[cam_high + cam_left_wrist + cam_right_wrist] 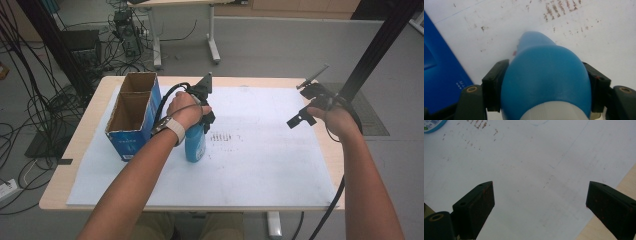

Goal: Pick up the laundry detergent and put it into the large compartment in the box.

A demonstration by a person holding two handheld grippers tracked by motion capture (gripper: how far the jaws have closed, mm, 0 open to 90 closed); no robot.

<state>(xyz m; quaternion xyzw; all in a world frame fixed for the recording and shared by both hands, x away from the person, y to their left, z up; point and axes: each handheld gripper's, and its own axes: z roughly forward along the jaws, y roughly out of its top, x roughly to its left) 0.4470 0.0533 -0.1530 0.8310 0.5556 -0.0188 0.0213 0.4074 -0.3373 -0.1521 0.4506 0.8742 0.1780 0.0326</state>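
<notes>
We're seeing the open cardboard box (134, 114) standing just left of the blue bottle (195, 144), so it's crowding that side for the left gripper (206, 106). Right of the bottle, the white sheet (260, 165) on the surface (80, 150) is lying bare all the way to the right gripper (306, 106), leaving plenty of passing room.

Bottle (544, 75): smooth blue plastic with a soft satin sheen; a ribbed white plastic band showed at its lower end.
Box (131, 116): raw brown cardboard inside, matt; printed blue outside, slightly glossy.
Sheet (260, 165): white paper, matt, scuffed with brownish specks.
Table (75, 150): pale wood-look top, smooth and matt.
Left gripper (544, 85): matt black plastic pads against the bottle.
Right gripper (539, 202): matt black pads, rubbed with rusty marks.
</notes>
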